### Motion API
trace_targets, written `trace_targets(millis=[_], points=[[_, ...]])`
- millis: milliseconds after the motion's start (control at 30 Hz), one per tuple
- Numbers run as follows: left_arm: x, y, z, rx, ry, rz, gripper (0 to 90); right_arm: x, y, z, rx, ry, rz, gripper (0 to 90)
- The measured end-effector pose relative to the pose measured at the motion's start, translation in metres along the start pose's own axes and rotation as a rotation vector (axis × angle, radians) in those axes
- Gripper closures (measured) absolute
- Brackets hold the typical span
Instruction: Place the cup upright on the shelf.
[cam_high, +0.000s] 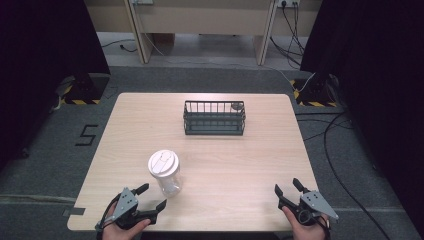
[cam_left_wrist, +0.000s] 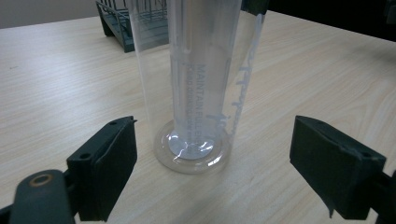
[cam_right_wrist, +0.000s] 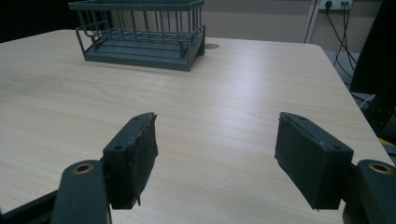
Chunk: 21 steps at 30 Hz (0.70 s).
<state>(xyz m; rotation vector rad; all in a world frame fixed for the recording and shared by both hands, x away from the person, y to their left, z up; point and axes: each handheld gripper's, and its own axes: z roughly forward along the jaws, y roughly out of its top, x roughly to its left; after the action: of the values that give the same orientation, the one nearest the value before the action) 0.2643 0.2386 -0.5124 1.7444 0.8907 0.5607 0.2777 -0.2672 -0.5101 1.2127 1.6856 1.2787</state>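
The left gripper (cam_high: 154, 196) sits at the table's near edge, jaws spread wide, aimed at the tall clear plastic cup with a white lid (cam_high: 165, 172), which stands upright just ahead of it, untouched. The right gripper (cam_high: 287, 187), also spread, holds nothing. The dark wire basket (cam_high: 214, 118) stands farther back on the light wooden table (cam_high: 240, 160).

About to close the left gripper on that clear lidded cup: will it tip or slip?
The cup is tall on a narrow base, so a push near the top would probably tip it. It looks empty, likely light. Its thin clear wall seems smooth and may flex, so squeeze gently, low.
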Motion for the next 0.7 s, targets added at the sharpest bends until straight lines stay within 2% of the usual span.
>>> trace_targets(millis=[200,333,567,700], points=[[0.002,-0.001,0.009,0.026,-0.002,-0.035,14.3,0.002,0.0,0.003,0.01,0.014,-0.005,29.4],[0.006,0.002,0.015,0.024,0.007,-0.041,14.4,0.003,0.0,0.004,0.018,0.015,-0.007,29.0],[0.008,0.011,0.027,0.021,0.014,0.007,14.4,0.004,-0.001,0.005,0.025,0.013,-0.014,28.5],[0.008,0.014,0.033,0.009,0.013,0.007,14.4,0.004,-0.001,0.005,0.028,0.011,-0.018,28.5]])
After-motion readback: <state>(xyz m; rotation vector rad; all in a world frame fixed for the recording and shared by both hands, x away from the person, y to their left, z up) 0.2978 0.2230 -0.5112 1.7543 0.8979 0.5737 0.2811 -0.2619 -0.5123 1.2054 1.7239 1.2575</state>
